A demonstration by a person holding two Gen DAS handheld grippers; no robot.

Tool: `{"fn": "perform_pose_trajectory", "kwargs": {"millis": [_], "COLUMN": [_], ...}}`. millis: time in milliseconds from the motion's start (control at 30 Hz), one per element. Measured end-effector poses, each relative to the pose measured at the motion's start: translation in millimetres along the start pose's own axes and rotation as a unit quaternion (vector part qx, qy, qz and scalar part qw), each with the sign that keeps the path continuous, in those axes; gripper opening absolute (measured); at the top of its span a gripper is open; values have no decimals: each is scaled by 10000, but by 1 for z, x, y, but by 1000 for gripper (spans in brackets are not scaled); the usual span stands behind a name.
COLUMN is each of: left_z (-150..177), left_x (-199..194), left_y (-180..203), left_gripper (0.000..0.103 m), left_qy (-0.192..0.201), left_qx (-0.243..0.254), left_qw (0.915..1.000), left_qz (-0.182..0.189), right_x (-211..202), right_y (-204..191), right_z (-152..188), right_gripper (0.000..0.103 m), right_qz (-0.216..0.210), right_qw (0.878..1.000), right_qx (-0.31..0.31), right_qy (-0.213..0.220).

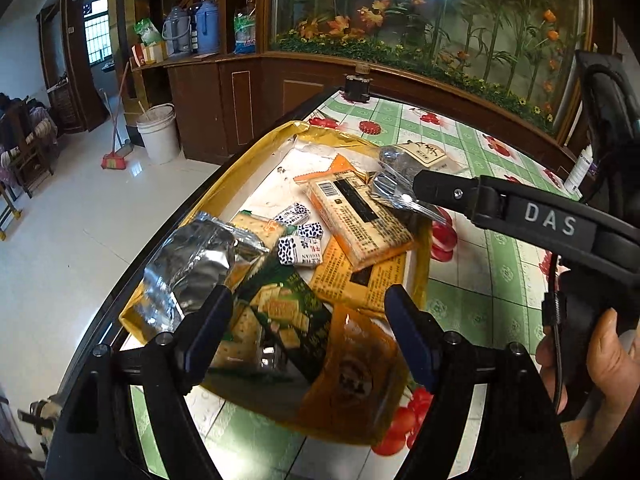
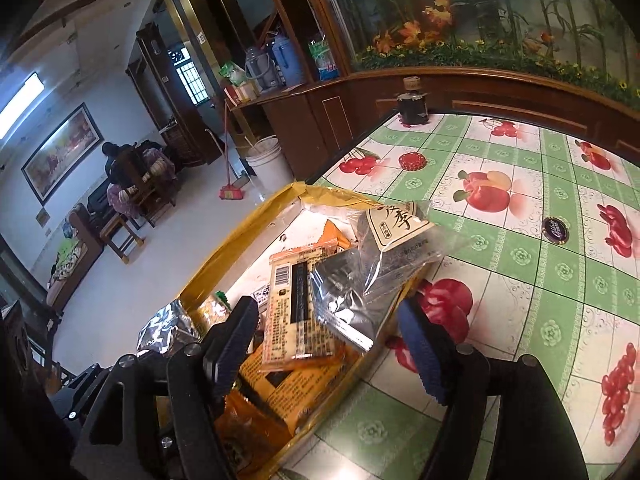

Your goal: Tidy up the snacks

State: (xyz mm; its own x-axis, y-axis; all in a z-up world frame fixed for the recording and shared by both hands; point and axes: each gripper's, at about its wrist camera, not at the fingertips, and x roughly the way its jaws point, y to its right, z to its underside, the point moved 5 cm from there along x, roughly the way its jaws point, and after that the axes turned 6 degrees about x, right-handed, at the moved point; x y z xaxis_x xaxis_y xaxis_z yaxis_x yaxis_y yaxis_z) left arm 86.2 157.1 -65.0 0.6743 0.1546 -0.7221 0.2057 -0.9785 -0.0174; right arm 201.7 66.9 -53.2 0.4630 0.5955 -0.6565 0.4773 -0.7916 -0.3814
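Yellow tray [image 1: 248, 148] holds the snacks; both your grippers stand spread and empty.

Your left gripper [image 1: 308, 320] hangs over the near end of the tray, fingers apart above a green cracker pack [image 1: 288, 304], touching nothing. Your right gripper [image 2: 324, 344] is likewise spread over an orange bar pack [image 2: 296, 312] and a clear bag [image 2: 392, 248] lying on the tray's right rim. Tray sits on the fruit-print table [image 2: 520, 264].

Fruit-print table [image 2: 520, 264] bears yellow snack tray [image 2: 240, 236], dark jar [image 2: 412, 106]
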Motion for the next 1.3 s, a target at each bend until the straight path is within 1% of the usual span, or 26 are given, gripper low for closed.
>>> {"fn": "perform_pose_trajectory", "kwargs": {"millis": [133,267,333,400,467,567,733,767,800,967,1100,1200,1300], "left_z": [4,7,10,14,18,23,26,27,28,33,34,37,40], "left_x": [-17,-34,-41,-48,-55,-64,-78,-80,-83,-93,-103,-109,-113], "left_y": [1,-1,-2,-3,-4,-6,-7,-7,-7,-11,-12,-9,-5], "left_gripper": [79,79,80,80,80,80,81,84,85,85,85,85,85], "left_qy": [150,297,342,397,456,542,713,742,784,882,972,1002,994], "left_qx": [70,78,114,181,248,295,322,330,339,303,338,398,446], "left_qw": [9998,9995,9993,9988,9980,9975,9964,9962,9959,9951,9943,9936,9936], "left_qz": [-56,-107,-117,-244,-358,-347,-340,-324,-308,-314,-291,-348,-295], "right_x": [-12,-26,-32,-37,-42,-48,-57,-58,-59,-64,-70,-71,-75], "right_y": [4,1,-3,-6,-10,-17,-28,-30,-32,-40,-46,-49,-53], "right_z": [7,13,17,22,28,37,53,57,59,70,79,85,91], "right_gripper": [74,74,74,79,81,82,83,84,84,84,85,85,85], "right_qz": [-27,-96,-170,-232,-311,-387,-663,-728,-748,-741,-729,-670,-764], "right_qw": [9999,9999,9997,9993,9982,9959,9888,9872,9858,9781,9709,9659,9618], "right_qx": [93,28,-109,-265,-484,-802,-1336,-1420,-1502,-1940,-2282,-2499,-2629], "right_qy": [55,139,154,145,155,127,-7,-38,-59,-116,-68,-45,-11]}}
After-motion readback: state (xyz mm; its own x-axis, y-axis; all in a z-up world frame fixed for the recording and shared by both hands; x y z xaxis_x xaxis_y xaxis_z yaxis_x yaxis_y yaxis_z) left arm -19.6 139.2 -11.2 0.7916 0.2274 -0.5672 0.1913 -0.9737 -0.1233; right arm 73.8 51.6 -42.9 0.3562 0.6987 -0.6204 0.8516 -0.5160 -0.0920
